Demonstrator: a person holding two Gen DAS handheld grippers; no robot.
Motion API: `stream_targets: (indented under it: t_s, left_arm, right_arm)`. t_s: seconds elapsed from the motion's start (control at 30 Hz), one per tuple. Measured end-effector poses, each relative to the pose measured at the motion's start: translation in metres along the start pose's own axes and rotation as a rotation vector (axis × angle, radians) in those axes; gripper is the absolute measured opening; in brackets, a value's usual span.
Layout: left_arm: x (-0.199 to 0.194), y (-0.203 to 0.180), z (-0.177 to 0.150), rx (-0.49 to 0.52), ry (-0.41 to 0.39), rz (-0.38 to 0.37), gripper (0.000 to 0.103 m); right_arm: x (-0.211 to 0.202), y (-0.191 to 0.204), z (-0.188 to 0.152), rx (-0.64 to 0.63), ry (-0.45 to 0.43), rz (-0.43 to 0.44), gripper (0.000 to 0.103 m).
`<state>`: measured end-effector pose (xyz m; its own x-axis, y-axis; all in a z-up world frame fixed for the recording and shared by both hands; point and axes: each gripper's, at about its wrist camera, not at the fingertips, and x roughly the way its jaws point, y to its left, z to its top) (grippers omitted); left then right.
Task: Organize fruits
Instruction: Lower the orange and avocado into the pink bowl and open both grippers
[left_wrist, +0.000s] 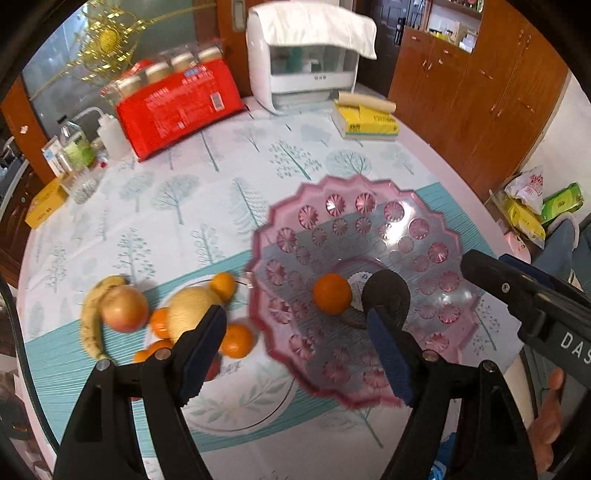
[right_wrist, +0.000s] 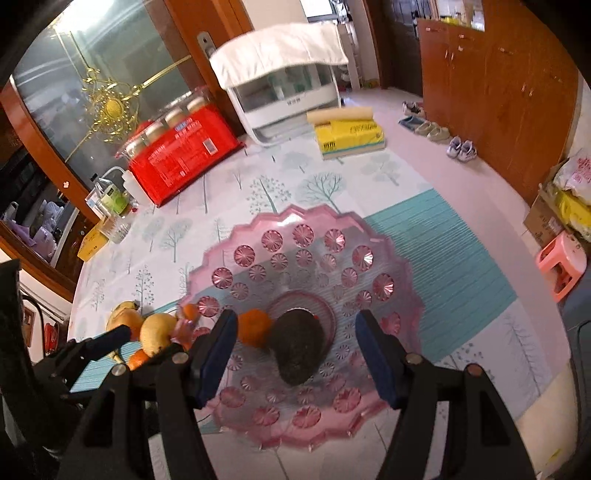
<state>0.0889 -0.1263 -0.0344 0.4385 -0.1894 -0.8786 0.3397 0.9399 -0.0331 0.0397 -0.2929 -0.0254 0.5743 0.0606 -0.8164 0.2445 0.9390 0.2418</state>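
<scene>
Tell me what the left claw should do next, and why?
Probably swing left and close on a tangerine. The left claw hangs open and empty, the pink dish holds only an orange and avocado, and more fruit waits beside it.

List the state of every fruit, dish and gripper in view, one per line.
left gripper: open, empty
right gripper: open, empty, above the pink dish
pink dish: upright, holds two fruits
orange: in the pink dish, touching the avocado
avocado: in the pink dish, near its centre
clear plate: holds the remaining fruit
apple: by the banana
banana: lying beside the apple
pear: among the oranges
</scene>
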Motion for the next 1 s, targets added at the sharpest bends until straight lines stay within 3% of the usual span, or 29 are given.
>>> stream_targets:
  t_s: [0.27, 0.67, 1.0]
  left_arm:
    - [-0.055, 0.024, -0.012, 0.024, -0.046, 0.018, 0.079]
    - [-0.092, 0.038, -0.027, 0.038, -0.086, -0.001, 0.080]
    - [-0.130, 0.063, -0.026, 0.044, -0.183, 0.034, 0.087]
  right_arm:
    - [-0.046, 0.028, -0.012, -0.039, -0.032, -0.045, 0.067]
    - [-0.085, 0.062, -0.025, -0.092, -0.073, -0.104, 0.067]
    - [-0.110, 0.092, -0.026, -0.140, -0.127, -0.105, 0.067]
